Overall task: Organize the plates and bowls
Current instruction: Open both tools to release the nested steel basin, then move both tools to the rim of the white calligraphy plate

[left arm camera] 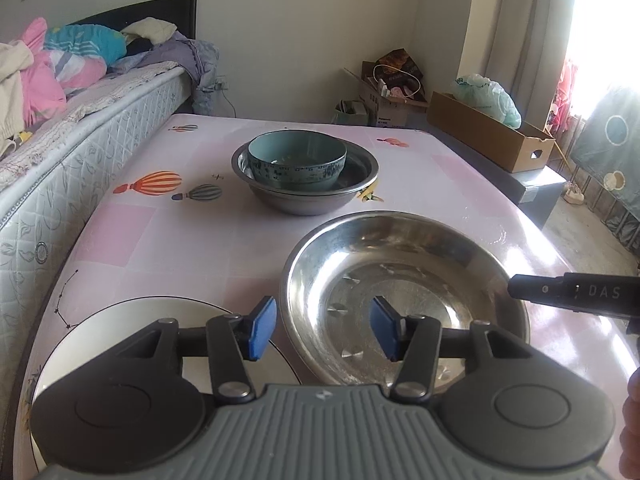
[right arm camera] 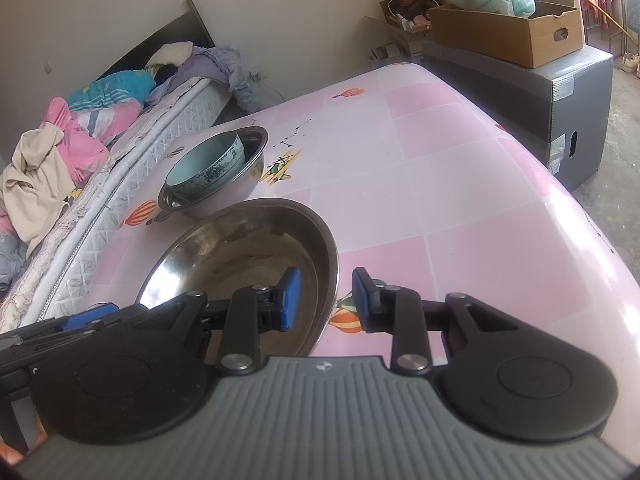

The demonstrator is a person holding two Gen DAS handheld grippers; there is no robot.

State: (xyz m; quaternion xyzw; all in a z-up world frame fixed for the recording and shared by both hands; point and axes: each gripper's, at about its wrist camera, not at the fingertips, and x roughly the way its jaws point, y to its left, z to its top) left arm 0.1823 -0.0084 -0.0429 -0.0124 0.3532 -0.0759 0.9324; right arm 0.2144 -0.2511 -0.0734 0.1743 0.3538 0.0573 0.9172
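Nearest, the left hand-held gripper (left arm camera: 323, 328) hangs wide open across the near rim of a steel bowl (left arm camera: 404, 300) beside a white plate (left arm camera: 132, 312). Opposite, the right hand-held gripper (right arm camera: 326, 300), gaping, straddles that bowl's rim. Farther along the pink counter (left arm camera: 192, 240), a teal bowl (left arm camera: 297, 160) sits nested inside a second steel bowl (left arm camera: 308, 196).
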